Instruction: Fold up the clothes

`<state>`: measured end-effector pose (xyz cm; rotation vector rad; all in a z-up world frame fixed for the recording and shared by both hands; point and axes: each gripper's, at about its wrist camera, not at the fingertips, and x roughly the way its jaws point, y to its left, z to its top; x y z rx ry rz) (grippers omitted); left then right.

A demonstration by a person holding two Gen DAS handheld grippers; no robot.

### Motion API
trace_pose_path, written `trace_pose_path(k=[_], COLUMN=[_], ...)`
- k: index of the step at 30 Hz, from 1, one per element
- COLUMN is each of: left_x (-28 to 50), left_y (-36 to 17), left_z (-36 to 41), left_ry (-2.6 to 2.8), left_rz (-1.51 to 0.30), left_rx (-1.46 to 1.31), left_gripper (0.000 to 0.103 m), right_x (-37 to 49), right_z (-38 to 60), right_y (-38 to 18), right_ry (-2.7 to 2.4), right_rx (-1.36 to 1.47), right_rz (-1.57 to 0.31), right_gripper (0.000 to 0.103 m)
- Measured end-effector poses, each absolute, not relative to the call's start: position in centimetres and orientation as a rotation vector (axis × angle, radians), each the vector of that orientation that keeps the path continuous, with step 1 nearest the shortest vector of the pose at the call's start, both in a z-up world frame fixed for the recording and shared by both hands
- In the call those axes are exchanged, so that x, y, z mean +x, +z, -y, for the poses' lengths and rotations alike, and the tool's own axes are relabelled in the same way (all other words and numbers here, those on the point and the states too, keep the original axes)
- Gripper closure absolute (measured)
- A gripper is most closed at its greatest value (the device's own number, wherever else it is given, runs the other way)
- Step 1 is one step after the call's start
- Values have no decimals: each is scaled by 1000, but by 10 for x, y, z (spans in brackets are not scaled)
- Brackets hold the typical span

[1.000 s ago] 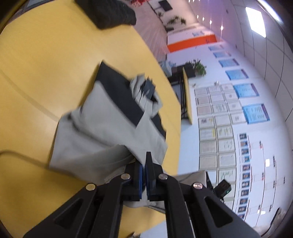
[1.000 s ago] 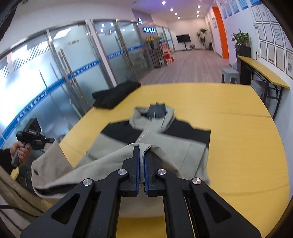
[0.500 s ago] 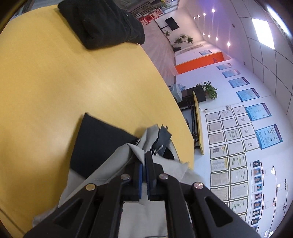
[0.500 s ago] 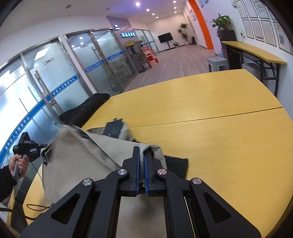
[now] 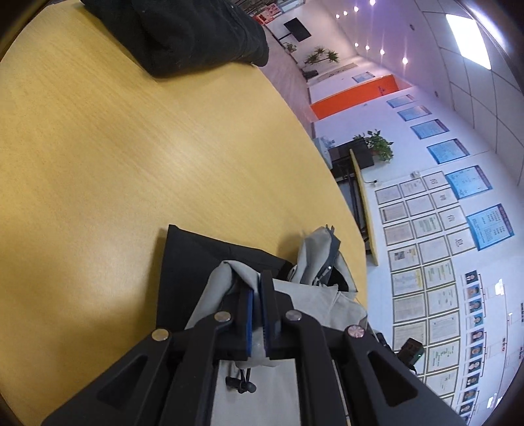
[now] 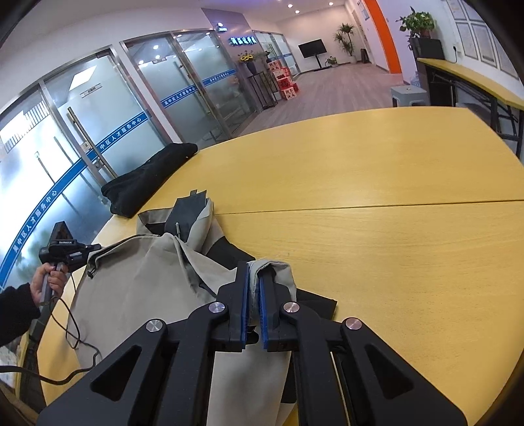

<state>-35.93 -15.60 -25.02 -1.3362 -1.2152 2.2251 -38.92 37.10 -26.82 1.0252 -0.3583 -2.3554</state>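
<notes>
A grey and black hooded jacket (image 6: pixel 147 281) lies on the yellow table (image 6: pixel 393 229), its lower part folded over towards the hood (image 6: pixel 193 216). My right gripper (image 6: pixel 252 288) is shut on a grey hem corner of the jacket. My left gripper (image 5: pixel 257 295) is shut on the other grey hem corner (image 5: pixel 229 272), above the jacket's black shoulder panel (image 5: pixel 186 262). The hood also shows in the left wrist view (image 5: pixel 317 255). The left gripper's handle shows in the right wrist view (image 6: pixel 62 245), held by a hand at the table's left edge.
A folded black garment (image 6: pixel 147 177) lies at the table's far left edge; it also shows in the left wrist view (image 5: pixel 183 29). A seam (image 6: pixel 393 204) crosses the table. A black cable (image 6: pixel 75 334) trails off the near left. Glass doors and a side bench stand beyond.
Both grippers have carried the jacket's hem forward over its body towards the hood. The hem now sits lower, near the black shoulder panel.
</notes>
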Motion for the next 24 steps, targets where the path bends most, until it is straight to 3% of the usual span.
trace_pose_path(k=[3,4,5,6,7,8,12,19,22,24], left_x=[-353,-351,-351,-350,-347,-346,-344,-371,-395,-407], left_y=[-242,-239,-239,-238,-234,-231,-221,-250,-265,-266], left_z=[162,164,168,173,180,185,201,174,160,149], left_ry=[2197,2189,2188,2195,2228,2257,2360,2366,2319,2299], left_rz=[1239,1248,1269,1292,1323,1332,1249,994,913,859], left_rx=[-1264,-1246,-1243,-1238,-1225,-1210,-1216,-1394,-1488,-1503], left_gripper=[97,94,83,75,60,50,44,44,43,42], right_x=[-392,-392,-392,-392,-390,-388,-377,-398,-411,-418], right_z=[-380,-381,-382,-384,-386,-390,-415,-420,-421,-416], right_y=[-278,-280,-281,-281,-278,-274,-247,-301,-320,-328], right_ry=[-2310,-2300,-2291,-2292,-2302,-2318,-2416,-2343,-2270,-2218], right_rx=[1021,1026,1032,1030,1013,982,816,1168,1228,1245], right_rz=[458,471,480,485,491,499,499,403,475,511], right_gripper=[95,86,78,55,37,32,12,13,14,22])
